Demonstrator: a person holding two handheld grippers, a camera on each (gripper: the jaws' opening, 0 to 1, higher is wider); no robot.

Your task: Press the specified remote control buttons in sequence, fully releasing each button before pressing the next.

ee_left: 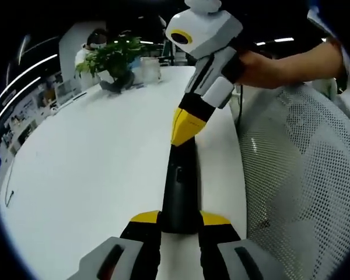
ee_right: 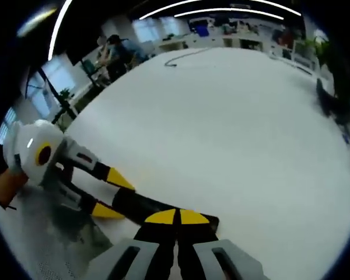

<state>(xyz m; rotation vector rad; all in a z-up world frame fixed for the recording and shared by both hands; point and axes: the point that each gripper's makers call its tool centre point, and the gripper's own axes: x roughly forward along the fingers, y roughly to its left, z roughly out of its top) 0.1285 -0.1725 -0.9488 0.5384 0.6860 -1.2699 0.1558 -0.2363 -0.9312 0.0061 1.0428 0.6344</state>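
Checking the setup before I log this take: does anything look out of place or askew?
The remote control is not lying flat in the middle of the white table; the left gripper holds one end near the table's edge, beside a mesh chair, while the right gripper bears down on it with its tips together. Nothing looks spilled or damaged.

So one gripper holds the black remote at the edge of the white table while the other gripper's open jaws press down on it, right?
Not quite: the pressing right gripper has its jaws shut, tips together on the remote, as the right gripper view shows. The rest stands: the left gripper holds the black remote at the white table's edge.
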